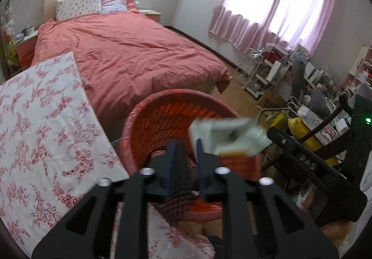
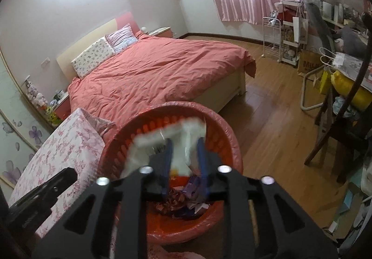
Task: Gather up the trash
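A white and clear plastic wrapper [image 1: 229,137], blurred, hangs over the red slatted basket [image 1: 162,101]. In the left wrist view my left gripper [image 1: 186,151] is open. Nothing lies between its blue fingers, and the wrapper touches the outer side of the right fingertip. In the right wrist view the same wrapper [image 2: 181,140] lies between the spread blue fingers of my right gripper [image 2: 184,152], which is open. The pads do not press on it. The basket [image 2: 186,105] holds crumpled wrappers and paper [image 2: 183,201].
A flower-patterned box [image 1: 46,119] stands left of the basket [image 2: 65,147]. The bed with a red cover [image 2: 162,68] lies behind. To the right are a dark wooden chair [image 2: 337,138], a cluttered desk and white racks [image 2: 288,33], with wooden floor [image 2: 267,124] between.
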